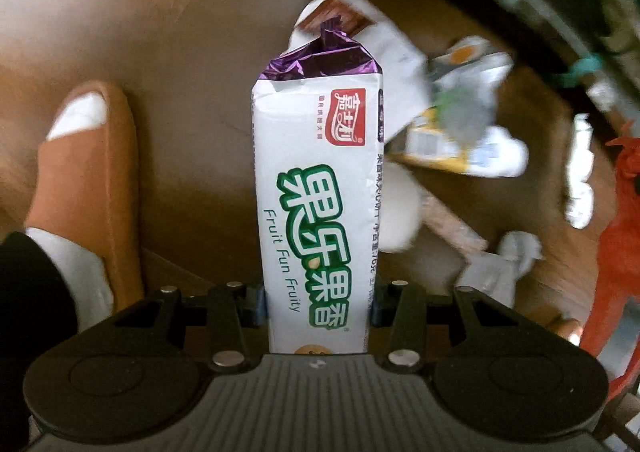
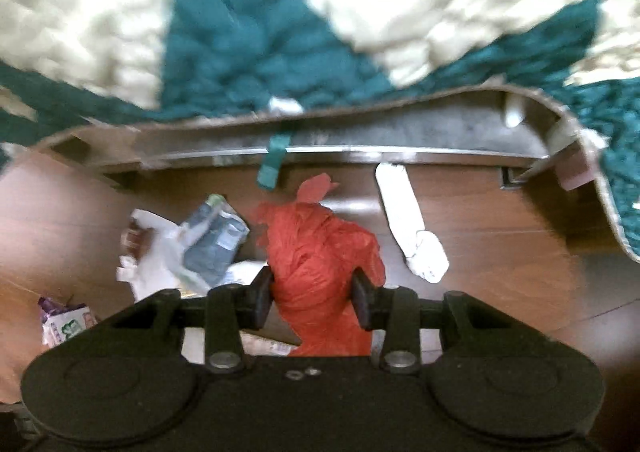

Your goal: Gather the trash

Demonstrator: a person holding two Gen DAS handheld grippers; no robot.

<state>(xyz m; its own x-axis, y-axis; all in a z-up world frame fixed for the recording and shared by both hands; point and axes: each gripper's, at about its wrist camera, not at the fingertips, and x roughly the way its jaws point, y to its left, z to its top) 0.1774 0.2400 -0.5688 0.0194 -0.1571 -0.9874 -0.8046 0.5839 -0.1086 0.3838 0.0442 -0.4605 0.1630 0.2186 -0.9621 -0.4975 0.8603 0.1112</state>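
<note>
The left gripper (image 1: 318, 306) is pointed down at a brown wooden floor (image 1: 208, 63). Its jaws are closed on a tall white biscuit packet with green lettering and a torn purple foil top (image 1: 320, 191), which is held at its lower end and stands upright between the pads. Beyond the packet, a loose pile of crumpled white and yellow wrappers (image 1: 452, 123) is seen on the floor, blurred. A foot in a white sock and orange slipper (image 1: 86, 187) is planted to the left of the packet.

The right gripper (image 2: 312, 292) is clamped on a crumpled red plastic bag (image 2: 320, 248), which is pinched at its sides between the two black pads. Behind the bag, a flattened white wrapper (image 2: 408, 219) lies on the floor, apart from it. A heap of white and grey-blue packaging (image 2: 192, 248) is located to the left. A teal and cream quilted cover (image 2: 260, 35) fills the upper part of the right wrist view.
</note>
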